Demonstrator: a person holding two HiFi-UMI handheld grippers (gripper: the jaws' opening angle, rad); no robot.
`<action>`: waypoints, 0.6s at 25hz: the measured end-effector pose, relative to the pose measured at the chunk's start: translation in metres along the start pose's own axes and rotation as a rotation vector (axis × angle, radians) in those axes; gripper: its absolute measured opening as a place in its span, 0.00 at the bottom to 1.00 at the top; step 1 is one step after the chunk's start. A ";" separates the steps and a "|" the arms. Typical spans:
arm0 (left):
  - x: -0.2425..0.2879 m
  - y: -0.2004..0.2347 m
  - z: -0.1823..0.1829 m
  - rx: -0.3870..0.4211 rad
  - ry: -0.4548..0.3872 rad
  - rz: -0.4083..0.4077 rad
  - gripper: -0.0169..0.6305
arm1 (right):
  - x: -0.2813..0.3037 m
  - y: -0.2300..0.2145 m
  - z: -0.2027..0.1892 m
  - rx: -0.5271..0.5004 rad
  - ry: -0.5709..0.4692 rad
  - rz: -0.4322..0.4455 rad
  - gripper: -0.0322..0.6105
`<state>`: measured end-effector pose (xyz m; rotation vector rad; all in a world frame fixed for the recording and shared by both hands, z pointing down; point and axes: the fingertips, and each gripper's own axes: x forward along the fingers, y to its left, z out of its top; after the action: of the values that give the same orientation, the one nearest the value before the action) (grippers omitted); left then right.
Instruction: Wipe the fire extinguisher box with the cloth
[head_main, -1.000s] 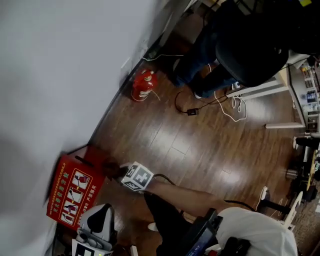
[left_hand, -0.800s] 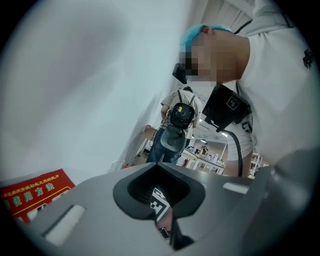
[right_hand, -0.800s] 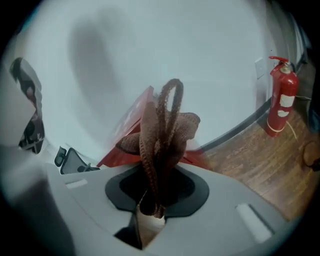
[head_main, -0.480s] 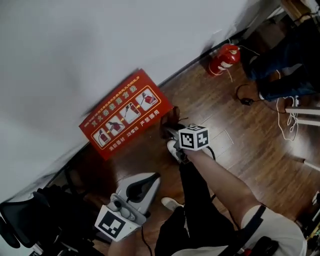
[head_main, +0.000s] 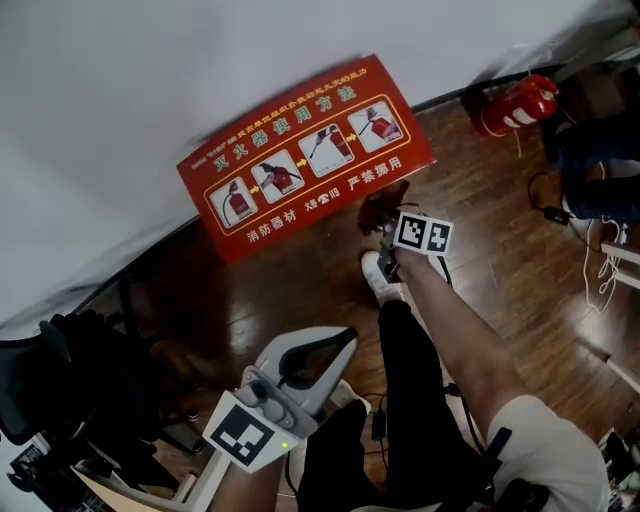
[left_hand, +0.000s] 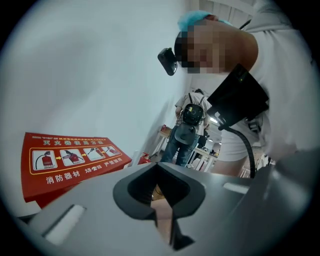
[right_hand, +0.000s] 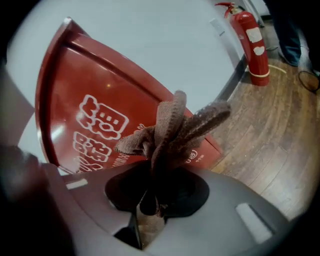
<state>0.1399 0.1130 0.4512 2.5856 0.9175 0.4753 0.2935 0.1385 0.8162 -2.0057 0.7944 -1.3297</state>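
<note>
The red fire extinguisher box (head_main: 305, 160) leans against the white wall, its front printed with white characters and pictures. My right gripper (head_main: 388, 226) hangs just off the box's lower right corner, shut on a brown cloth (head_main: 383, 210). In the right gripper view the bunched cloth (right_hand: 175, 130) sticks up out of the right gripper (right_hand: 150, 200), close to the box front (right_hand: 85, 115); I cannot tell if it touches. My left gripper (head_main: 330, 345) is held low and well back from the box. Seen from the left gripper (left_hand: 162, 220), nothing lies in the shut jaws and the box (left_hand: 70, 160) sits far left.
A red fire extinguisher (head_main: 515, 103) stands at the wall to the right, also visible as the extinguisher (right_hand: 250, 40). Cables and another person's legs (head_main: 600, 170) are at the far right. Dark gear (head_main: 70, 380) fills the lower left. My own leg and shoe (head_main: 378, 275) are below the right gripper.
The head view has swung: the box moved from lower left to upper centre. The right gripper with the cloth stayed by the box's lower right edge. The left gripper shows more fully.
</note>
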 end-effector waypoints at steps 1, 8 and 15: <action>0.001 0.005 -0.005 -0.001 -0.005 0.004 0.03 | 0.009 -0.009 -0.002 0.021 0.000 -0.004 0.18; -0.003 0.028 -0.033 -0.015 -0.029 0.008 0.03 | 0.060 -0.075 -0.025 0.166 0.028 -0.067 0.18; -0.023 0.018 -0.030 -0.033 -0.055 -0.001 0.03 | 0.019 -0.007 -0.037 0.185 -0.016 0.037 0.18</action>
<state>0.1197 0.0909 0.4813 2.5546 0.8852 0.4129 0.2657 0.1227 0.8448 -1.8463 0.6724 -1.3138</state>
